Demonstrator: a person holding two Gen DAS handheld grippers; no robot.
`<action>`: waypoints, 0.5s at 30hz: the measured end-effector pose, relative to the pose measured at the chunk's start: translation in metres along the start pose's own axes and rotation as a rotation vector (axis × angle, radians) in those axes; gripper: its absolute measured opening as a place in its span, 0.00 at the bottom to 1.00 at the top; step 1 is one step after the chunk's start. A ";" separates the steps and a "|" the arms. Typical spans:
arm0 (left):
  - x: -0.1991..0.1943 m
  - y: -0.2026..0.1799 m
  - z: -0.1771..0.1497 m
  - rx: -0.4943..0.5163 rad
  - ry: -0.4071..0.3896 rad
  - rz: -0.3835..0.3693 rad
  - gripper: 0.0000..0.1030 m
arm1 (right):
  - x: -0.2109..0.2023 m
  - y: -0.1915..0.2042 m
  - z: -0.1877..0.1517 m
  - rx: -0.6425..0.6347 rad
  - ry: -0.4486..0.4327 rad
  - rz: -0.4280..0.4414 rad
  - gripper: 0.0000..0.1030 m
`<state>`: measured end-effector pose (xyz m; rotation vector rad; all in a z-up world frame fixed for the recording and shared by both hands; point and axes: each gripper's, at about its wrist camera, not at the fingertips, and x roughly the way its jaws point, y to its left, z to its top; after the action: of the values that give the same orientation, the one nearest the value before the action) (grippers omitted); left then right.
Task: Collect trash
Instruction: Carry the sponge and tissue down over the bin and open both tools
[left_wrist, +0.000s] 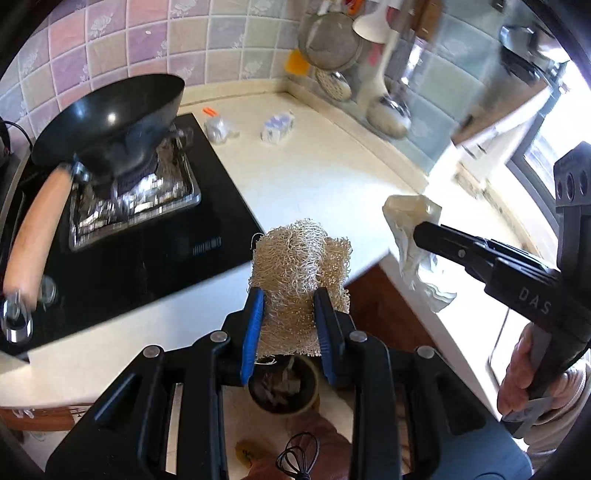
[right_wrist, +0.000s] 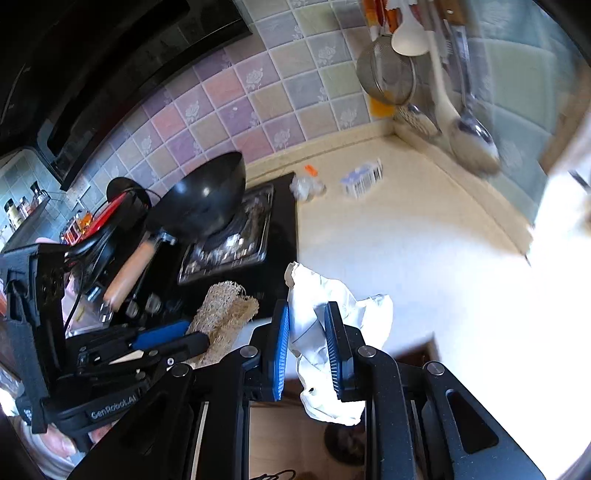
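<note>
Left wrist view: my left hand-held gripper (left_wrist: 288, 325) is clamped on the light, springy tan fibrous loofah scrubber (left_wrist: 301, 273); at 3 o'clock, my right hand-held gripper (right_wrist: 306, 347) pinches limp crumpled white paper (right_wrist: 332, 332), both above the bench (left_wrist: 314, 173) edge.

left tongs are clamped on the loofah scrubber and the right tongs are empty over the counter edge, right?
Not quite. The left tongs do clamp the loofah scrubber, but the right tongs are not empty: the right wrist view shows them shut on a crumpled white wrapper at the counter edge.
</note>
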<state>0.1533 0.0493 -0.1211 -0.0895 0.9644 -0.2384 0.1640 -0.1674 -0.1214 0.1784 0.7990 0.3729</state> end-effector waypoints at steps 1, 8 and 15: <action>-0.003 0.000 -0.010 0.012 0.008 -0.009 0.24 | -0.005 0.003 -0.015 0.013 0.007 -0.008 0.18; -0.004 -0.005 -0.078 0.077 0.082 -0.049 0.24 | -0.016 0.018 -0.109 0.120 0.103 -0.037 0.18; 0.028 -0.012 -0.128 0.115 0.199 -0.059 0.24 | 0.001 0.008 -0.183 0.197 0.205 -0.048 0.18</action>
<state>0.0619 0.0352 -0.2143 0.0116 1.1448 -0.3621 0.0296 -0.1565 -0.2458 0.3082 1.0414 0.2697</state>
